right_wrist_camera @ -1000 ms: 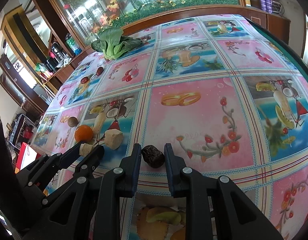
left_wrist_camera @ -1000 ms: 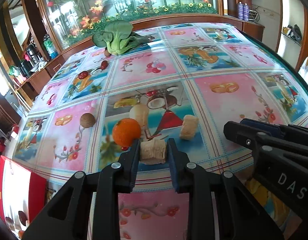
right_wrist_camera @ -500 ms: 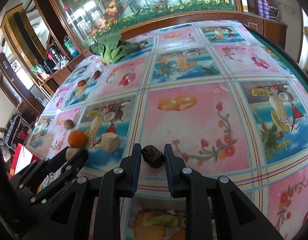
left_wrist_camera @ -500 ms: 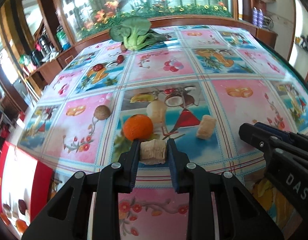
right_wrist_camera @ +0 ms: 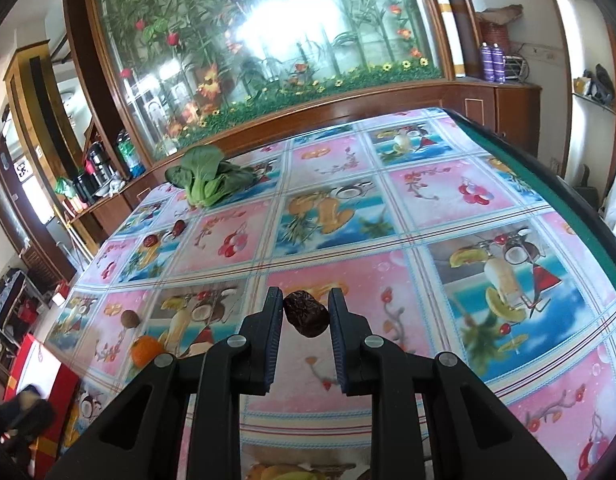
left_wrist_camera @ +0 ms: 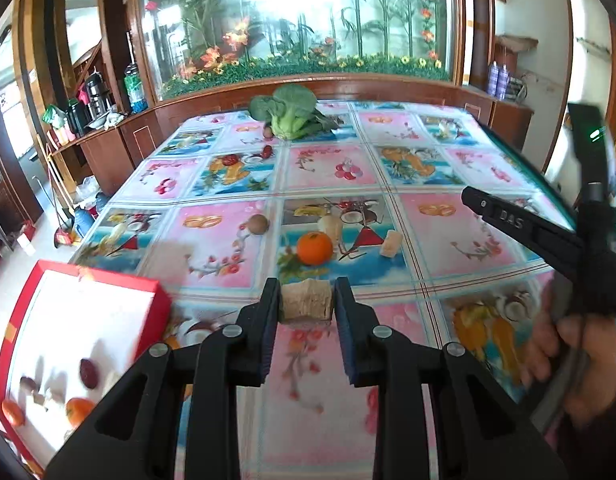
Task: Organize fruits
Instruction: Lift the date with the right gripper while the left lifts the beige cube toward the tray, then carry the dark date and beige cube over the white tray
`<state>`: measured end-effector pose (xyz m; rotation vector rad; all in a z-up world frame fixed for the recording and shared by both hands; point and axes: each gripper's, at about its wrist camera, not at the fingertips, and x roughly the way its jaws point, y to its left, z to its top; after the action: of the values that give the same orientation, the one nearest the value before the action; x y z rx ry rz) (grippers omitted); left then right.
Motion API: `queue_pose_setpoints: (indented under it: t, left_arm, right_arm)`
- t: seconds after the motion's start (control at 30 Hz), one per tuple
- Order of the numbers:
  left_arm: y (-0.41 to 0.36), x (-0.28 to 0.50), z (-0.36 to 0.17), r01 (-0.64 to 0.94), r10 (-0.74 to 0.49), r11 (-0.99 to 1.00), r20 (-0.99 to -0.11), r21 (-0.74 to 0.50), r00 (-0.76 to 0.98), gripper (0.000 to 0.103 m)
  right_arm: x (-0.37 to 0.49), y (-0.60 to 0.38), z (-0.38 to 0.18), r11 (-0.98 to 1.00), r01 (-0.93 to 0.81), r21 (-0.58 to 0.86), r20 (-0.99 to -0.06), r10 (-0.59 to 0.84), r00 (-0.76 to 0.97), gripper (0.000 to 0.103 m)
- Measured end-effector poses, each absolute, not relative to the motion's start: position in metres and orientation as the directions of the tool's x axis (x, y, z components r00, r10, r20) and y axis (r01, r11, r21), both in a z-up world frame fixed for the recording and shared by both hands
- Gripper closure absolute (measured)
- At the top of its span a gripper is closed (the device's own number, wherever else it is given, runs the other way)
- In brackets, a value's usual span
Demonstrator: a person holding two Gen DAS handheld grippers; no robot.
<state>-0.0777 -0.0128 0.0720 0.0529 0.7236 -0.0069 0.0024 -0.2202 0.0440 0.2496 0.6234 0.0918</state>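
My left gripper (left_wrist_camera: 306, 304) is shut on a pale beige fruit chunk (left_wrist_camera: 306, 300) and holds it above the near part of the table. My right gripper (right_wrist_camera: 306, 314) is shut on a dark brown date (right_wrist_camera: 306, 317), also lifted. A red box with a white inside (left_wrist_camera: 24, 312) sits at the near left and holds several fruits (left_wrist_camera: 88, 372). On the table lie an orange (left_wrist_camera: 314, 247), a brown kiwi-like fruit (left_wrist_camera: 258, 224), a second beige chunk (left_wrist_camera: 391, 242) and red dates (right_wrist_camera: 179, 227). The right gripper also shows at the right of the left wrist view (left_wrist_camera: 473, 198).
A green leafy vegetable (left_wrist_camera: 292, 114) lies at the far edge of the table. The table wears a pink and blue fruit-print cloth (right_wrist_camera: 487, 200). A wooden cabinet with a glass flower panel (left_wrist_camera: 292, 24) stands behind. The red box shows in the right wrist view (right_wrist_camera: 40, 364) at the lower left.
Both grippers have risen and drawn back from the table with their fruits still held. The red box has come into view at the left of the left wrist view.
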Motion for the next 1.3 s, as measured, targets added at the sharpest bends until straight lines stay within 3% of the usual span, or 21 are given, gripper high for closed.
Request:
queue_pose_setpoints:
  t: [0.37,0.73,1.3]
  left_arm:
    - [0.02,-0.098,0.081,0.013,-0.026,1.0,-0.634,-0.025,0.773,0.074]
    - [0.052,-0.13,0.094,-0.005,-0.045,0.997,-0.592,-0.082,0.805,0.074]
    - [0.085,-0.15,0.092,-0.035,-0.028,0.995,-0.59,-0.094,0.807,0.074]
  right_arm:
    - [-0.001,-0.228,0.046,0.966,0.009,0.26,-0.54,0.138,0.83,0.081]
    - [-0.013,-0.232,0.053,0.971,0.033,0.235,-0.458,0.081,0.885,0.081]
    - [-0.009,-0.24,0.051,0.958,0.064,0.281,-0.467,0.078,0.881,0.081]
